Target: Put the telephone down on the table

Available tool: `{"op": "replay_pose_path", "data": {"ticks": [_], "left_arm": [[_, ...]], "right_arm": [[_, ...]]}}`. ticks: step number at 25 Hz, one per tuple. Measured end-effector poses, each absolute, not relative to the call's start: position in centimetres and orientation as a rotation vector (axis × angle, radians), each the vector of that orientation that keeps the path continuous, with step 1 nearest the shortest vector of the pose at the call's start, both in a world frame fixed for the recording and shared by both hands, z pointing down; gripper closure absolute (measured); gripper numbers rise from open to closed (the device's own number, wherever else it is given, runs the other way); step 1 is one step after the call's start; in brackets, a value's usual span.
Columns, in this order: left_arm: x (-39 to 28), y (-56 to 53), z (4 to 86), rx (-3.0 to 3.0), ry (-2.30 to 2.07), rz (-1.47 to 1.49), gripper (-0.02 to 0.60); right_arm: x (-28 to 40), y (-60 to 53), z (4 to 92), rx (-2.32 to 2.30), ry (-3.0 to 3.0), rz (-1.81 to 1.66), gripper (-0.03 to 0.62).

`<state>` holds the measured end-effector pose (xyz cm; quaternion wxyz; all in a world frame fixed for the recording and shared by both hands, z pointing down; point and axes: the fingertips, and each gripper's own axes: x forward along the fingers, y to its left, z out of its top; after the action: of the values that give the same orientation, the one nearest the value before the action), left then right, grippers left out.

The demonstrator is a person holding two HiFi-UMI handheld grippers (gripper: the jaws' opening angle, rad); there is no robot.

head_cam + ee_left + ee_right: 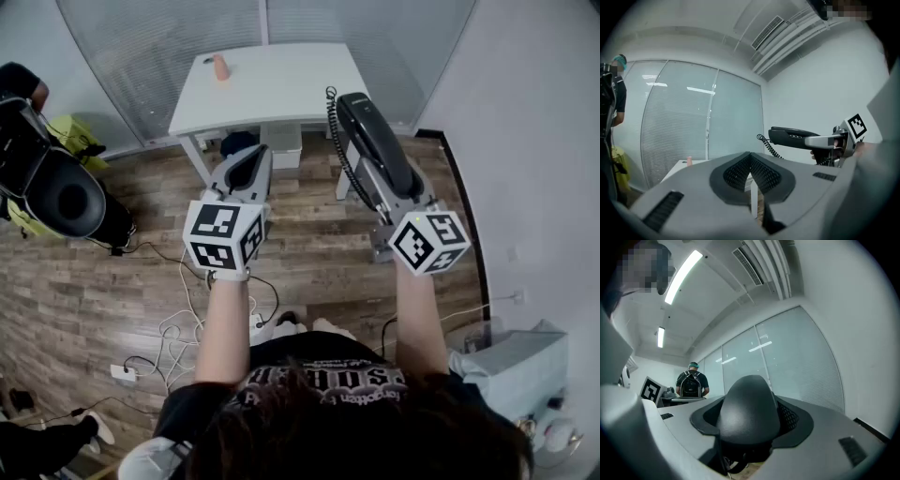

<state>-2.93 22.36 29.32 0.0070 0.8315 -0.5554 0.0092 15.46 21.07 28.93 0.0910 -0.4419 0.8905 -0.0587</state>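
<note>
Black telephone (370,127) handset, held in the air at about 1 o'clock in the head view, earpiece end pointing away from the person toward 11 o'clock; it has not yet been set on the table (281,89). Its coiled cord (339,155) hangs from the far end along the handset's left flank. The right gripper (377,167) clamps the handset lengthwise, one jaw on each side; in the right gripper view the handset's rounded end (747,411) fills the space between the widely spread jaws. The left gripper (251,167), at 11 o'clock and level with the right one, carries nothing: its jaws meet tip to tip, as the left gripper view confirms (750,161), where the handset (792,137) also appears at 2 o'clock. The white table stands at 12 o'clock, beyond both grippers, against a blind-covered glass wall (169,47); a small orange object (220,67) rests near its far left corner. Wood-plank floor (141,272) lies below, with loose white cables (178,328) at 7 o'clock and black equipment (56,187) at 9 o'clock. In the right gripper view a person wearing a backpack (692,383) stands at 9 o'clock.
</note>
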Motion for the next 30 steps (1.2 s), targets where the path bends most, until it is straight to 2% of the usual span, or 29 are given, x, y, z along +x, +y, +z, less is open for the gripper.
{"op": "replay_pose_path", "data": {"ticks": [16, 30], "left_arm": [[-3.5, 19.7, 29.7, 2.637, -1.694, 0.025, 0.583], [-8.0, 15.0, 30.8, 2.646, -1.656, -0.007, 0.583]], "right_arm": [[15.2, 19.1, 28.9, -1.355, 2.606, -0.177, 0.307], [11.3, 14.4, 30.3, -1.420, 2.594, -0.173, 0.307]]}}
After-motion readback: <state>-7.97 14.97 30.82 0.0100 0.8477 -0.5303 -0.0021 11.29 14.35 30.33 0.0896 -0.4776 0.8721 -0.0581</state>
